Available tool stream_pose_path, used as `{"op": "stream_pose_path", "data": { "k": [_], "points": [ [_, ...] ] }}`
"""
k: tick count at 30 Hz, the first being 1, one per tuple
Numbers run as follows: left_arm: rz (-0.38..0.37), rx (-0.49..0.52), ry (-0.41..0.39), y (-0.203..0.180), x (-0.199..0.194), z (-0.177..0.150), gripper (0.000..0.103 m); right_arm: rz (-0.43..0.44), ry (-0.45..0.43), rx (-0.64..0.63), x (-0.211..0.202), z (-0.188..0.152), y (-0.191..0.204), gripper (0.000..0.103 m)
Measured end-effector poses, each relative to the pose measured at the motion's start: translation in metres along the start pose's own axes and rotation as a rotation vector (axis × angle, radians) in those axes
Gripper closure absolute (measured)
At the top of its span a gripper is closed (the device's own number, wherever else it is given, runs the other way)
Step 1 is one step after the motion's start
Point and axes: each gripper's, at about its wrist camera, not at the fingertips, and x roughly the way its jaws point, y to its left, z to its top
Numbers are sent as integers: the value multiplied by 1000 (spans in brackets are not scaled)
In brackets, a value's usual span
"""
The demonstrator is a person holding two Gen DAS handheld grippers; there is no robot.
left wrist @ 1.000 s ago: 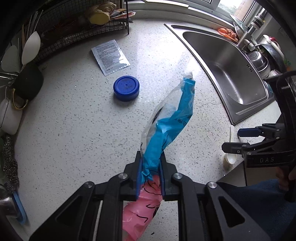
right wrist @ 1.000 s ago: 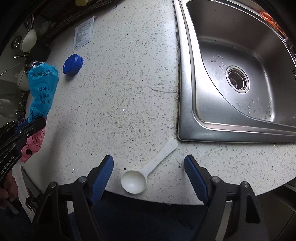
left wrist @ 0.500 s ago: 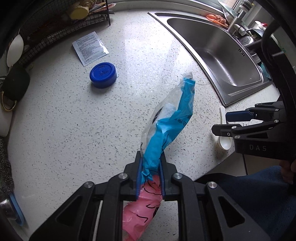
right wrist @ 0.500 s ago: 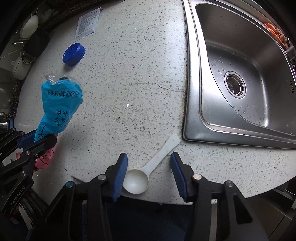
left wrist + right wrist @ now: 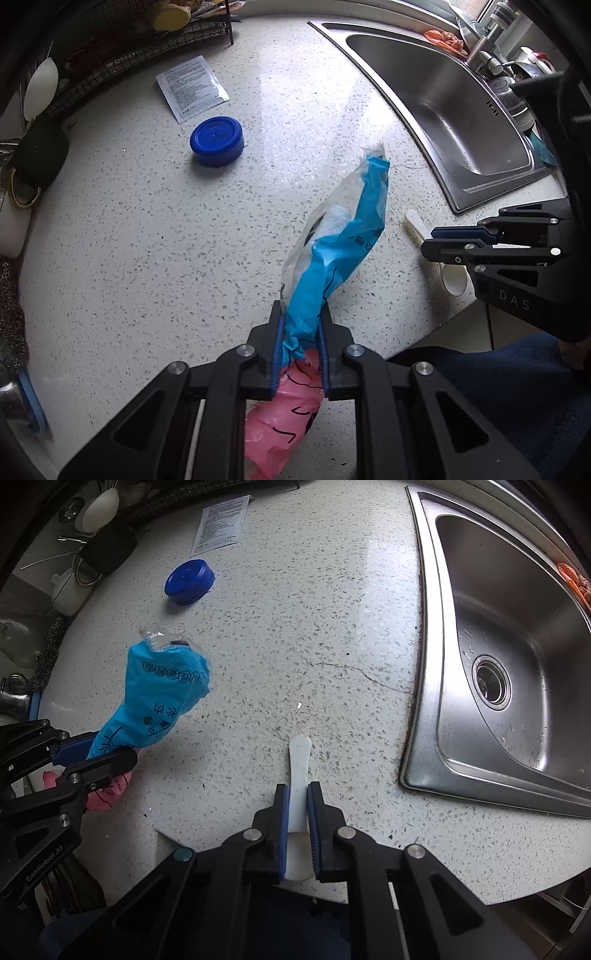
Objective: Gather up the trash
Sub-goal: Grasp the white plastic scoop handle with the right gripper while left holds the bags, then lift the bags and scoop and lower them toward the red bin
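My left gripper is shut on a crumpled blue and clear plastic bag, held over the speckled counter with a pink part hanging behind the fingers. The right wrist view shows the same bag in the left gripper at the left. A white plastic spoon lies at the counter's front edge. My right gripper points down at it, jaws closing tight, both pads pressing on the handle near the bowl. In the left wrist view the spoon pokes out past the right gripper.
A blue round lid and a flat printed sachet lie farther back on the counter. The steel sink fills the right side. A wire rack, mugs and utensils line the back left. A cracked line runs across the counter.
The right gripper's jaws went from wide apart to closed on the spoon's handle, and the spoon now points straight ahead between them. The left gripper drifted a little with the bag, then held still.
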Motion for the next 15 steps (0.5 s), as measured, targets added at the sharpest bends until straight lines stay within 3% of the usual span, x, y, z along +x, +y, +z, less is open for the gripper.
{"op": "stream_pose_path", "data": {
  "k": [10, 15],
  "points": [
    [55, -42, -25, -22, -14, 15, 89, 47, -89, -88, -35, 14, -19, 94],
    [46, -30, -53, -48, -24, 23, 89, 53, -131, -94, -56, -2, -35, 94]
  ]
}}
